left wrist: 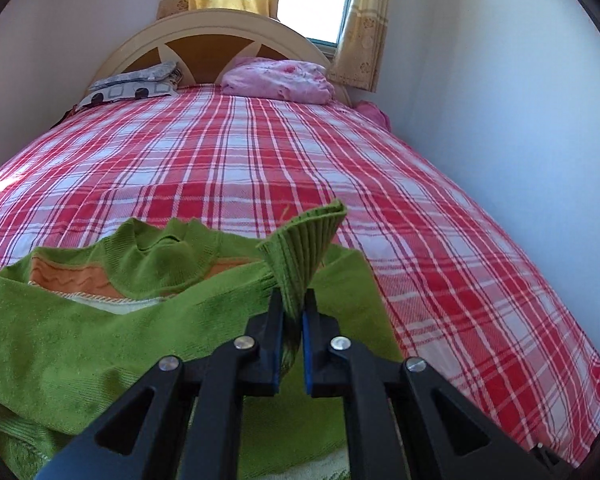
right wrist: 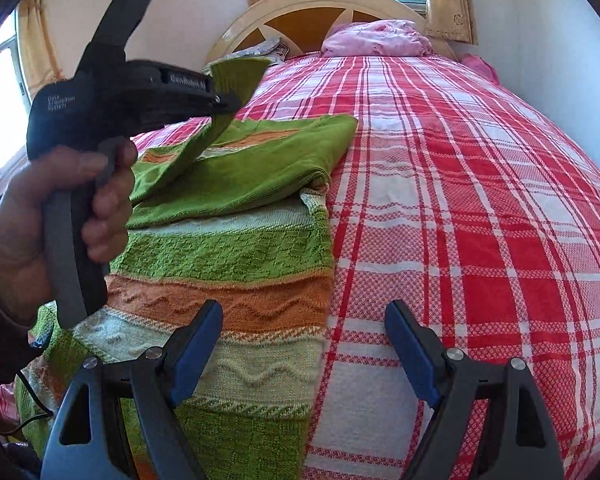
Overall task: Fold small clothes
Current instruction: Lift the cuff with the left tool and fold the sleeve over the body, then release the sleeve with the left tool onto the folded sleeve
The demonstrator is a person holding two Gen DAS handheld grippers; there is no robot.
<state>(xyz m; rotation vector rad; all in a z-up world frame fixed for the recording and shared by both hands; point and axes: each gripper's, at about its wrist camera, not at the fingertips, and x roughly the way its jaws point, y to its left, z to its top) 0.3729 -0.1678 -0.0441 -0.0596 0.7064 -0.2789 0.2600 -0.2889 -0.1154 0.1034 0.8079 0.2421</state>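
Sweater [right wrist: 228, 264]: lies striped on the bed [right wrist: 480, 200], at 9 o'clock of centre.
Cuff [left wrist: 308, 248]: pinched in the left gripper [left wrist: 293, 320].
Right gripper [right wrist: 304, 344]: jaws spread, nothing between them.
Advice: lay the sleeve flat across the chest before releasing.

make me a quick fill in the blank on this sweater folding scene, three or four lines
1. The left claw is shut on the sweater's ribbed ____.
2. The right claw is ____, with nothing in it.
3. The green sweater lies on a red ____ bedspread.
4. The pillow by the headboard is ____.

Missing words: cuff; open; plaid; pink
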